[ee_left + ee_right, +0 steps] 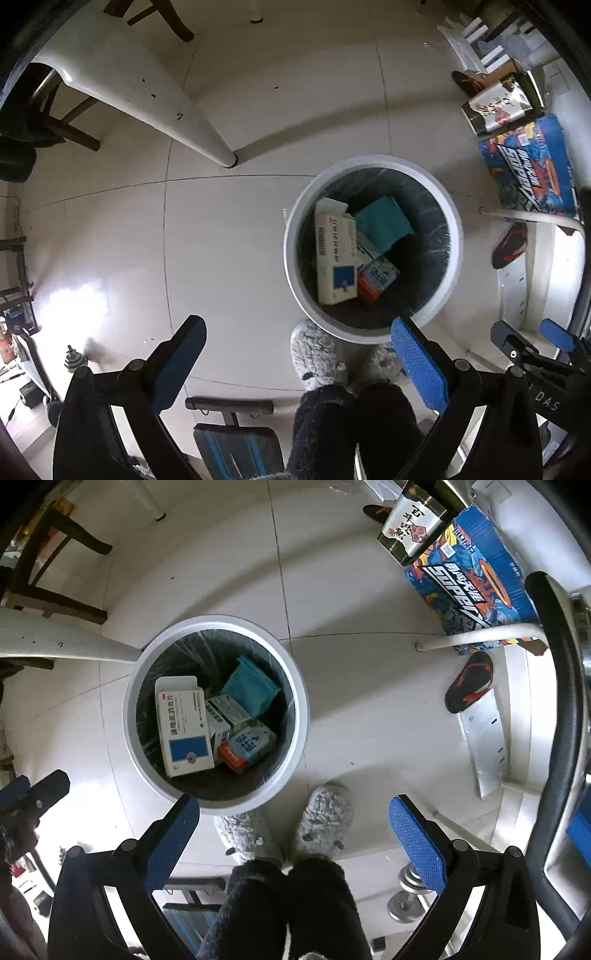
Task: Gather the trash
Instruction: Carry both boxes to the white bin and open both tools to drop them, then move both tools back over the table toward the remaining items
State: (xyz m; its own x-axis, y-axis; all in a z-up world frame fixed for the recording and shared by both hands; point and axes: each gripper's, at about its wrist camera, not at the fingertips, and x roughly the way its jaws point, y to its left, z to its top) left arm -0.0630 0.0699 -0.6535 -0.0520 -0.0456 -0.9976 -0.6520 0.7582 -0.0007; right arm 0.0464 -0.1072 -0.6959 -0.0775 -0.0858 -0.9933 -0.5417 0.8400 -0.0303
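Both my grippers hang over the tiled floor (229, 229), pointing down at the trash bin (458, 236). Left gripper (299, 363) is spread wide w/ nothing between its blue pads; right gripper (295, 836) is equally wide and holds nothing.

The bin is round, white-rimmed, lined w/ a dark bag, standing on the floor right in front of my grey slippers (325, 819); the rim nearly meets the toes. Inside it, several cartons lie in a heap: a big white medicine box (184, 731) w/ a blue square along the bin's left side, a teal packet (251, 690) toward the far side, a green-and-white small box (229, 712) between them, and a light-blue box (253, 744) over an orange-red one (232, 758) toward the near side. Exact count of items is hard to call, since they overlap.

A white table leg (207, 136) comes down to the floor just left of the bin. Right of the bin, well apart, a blue printed carton (476, 576) lies on the floor w/ a dark tea box (410, 528) beyond it and a black-and-red sandal (469, 683) nearer me. A dumbbell (410, 890) sits near my right foot.
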